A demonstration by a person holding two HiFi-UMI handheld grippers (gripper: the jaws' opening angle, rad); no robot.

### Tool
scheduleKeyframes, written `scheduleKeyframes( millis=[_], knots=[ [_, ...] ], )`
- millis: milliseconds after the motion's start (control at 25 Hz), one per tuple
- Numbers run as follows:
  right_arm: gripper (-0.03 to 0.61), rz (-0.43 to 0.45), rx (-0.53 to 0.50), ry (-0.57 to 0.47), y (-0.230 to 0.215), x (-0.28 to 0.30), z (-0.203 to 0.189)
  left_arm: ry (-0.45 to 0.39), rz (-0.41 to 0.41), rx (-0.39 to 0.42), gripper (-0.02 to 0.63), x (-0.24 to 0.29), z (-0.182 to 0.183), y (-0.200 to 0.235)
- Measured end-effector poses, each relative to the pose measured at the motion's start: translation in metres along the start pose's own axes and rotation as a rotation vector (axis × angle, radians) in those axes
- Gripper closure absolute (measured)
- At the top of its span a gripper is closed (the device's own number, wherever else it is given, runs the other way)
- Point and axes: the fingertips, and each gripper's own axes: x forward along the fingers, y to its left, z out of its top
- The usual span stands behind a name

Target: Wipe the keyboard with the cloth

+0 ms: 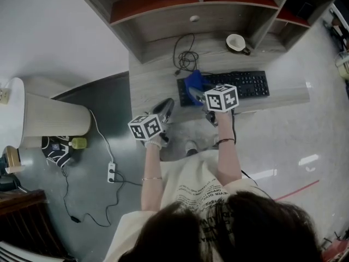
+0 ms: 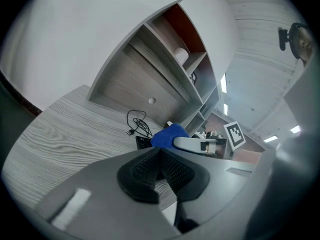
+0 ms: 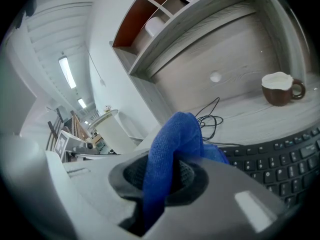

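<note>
Our right claw (image 3: 162, 179) pinches the blue cloth (image 3: 172, 139) over the left end of the black keyboard (image 1: 242, 84).
Our left claw (image 2: 161, 166) sits closed, empty, at the tabletop (image 1: 155, 83) edge.

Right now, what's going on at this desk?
A person works two handheld grippers at a wooden desk. The right gripper is shut on a blue cloth and holds it at the left end of the black keyboard. The left gripper is shut with nothing in it, near the desk's front edge, left of the keyboard. A mug and a coiled cable lie behind the keyboard.
</note>
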Motion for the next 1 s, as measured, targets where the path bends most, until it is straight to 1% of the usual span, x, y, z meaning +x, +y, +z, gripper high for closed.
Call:
scheduleKeyframes(
  millis=[680, 1000],
  knots=[
    [0.526, 0.011, -0.013, 0.001, 0.028, 0.029, -0.004, -0.018, 0.012, -0.003, 0.617, -0.031, 0.005, 0.025],
    [0.526, 0.044, 0.003, -0.024, 0.041, 0.042, -0.005, -0.032, 0.035, 0.003, 0.617, -0.043, 0.005, 0.032]
  ],
)
